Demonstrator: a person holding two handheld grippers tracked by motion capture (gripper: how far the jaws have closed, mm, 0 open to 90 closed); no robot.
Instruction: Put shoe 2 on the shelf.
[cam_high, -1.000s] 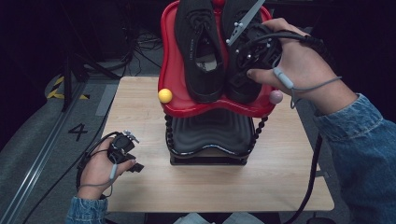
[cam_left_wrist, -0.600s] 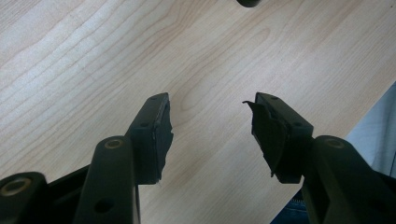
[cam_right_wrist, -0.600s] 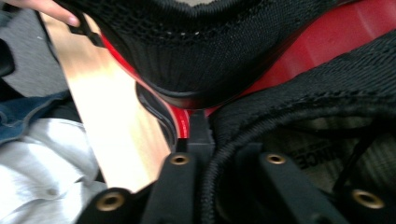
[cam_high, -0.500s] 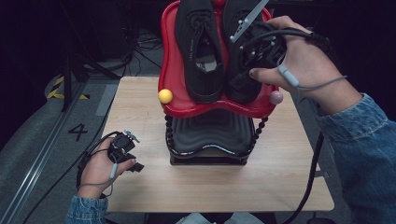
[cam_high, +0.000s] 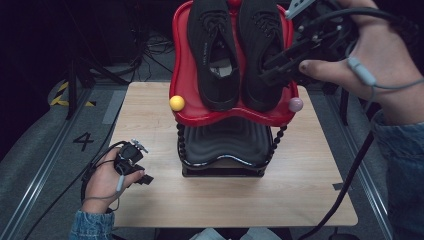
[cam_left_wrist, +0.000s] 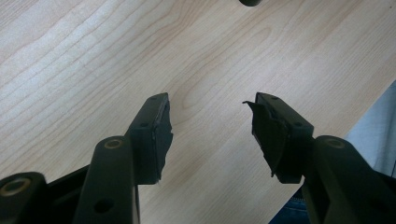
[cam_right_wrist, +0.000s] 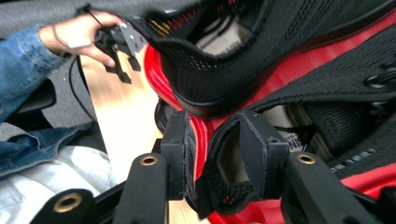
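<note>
Right gripper (cam_high: 275, 67), upper right of the high view, pinches the heel collar of the right black sneaker (cam_high: 260, 55) to lift it off the red rack (cam_high: 200, 112); left gripper (cam_high: 145, 179), lower left, rests unclenched and empty on the wooden table (cam_high: 310, 185).

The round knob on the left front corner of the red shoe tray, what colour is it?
The knob is yellow, clearest in the high view.

The two black shoes of knitted mesh cloth (cam_high: 235, 50) look matt and a little rough. They lie on a red tray of glossy, smooth plastic (cam_high: 187, 107). Under it stands a black ribbed tray of shiny plastic (cam_high: 225, 145). The light wooden table top (cam_high: 150, 115) is smooth, with a fine grain. The right gripper (cam_right_wrist: 212, 154) has matt black jaws with soft, worn pads; the left gripper (cam_left_wrist: 210, 128) has the same.
</note>
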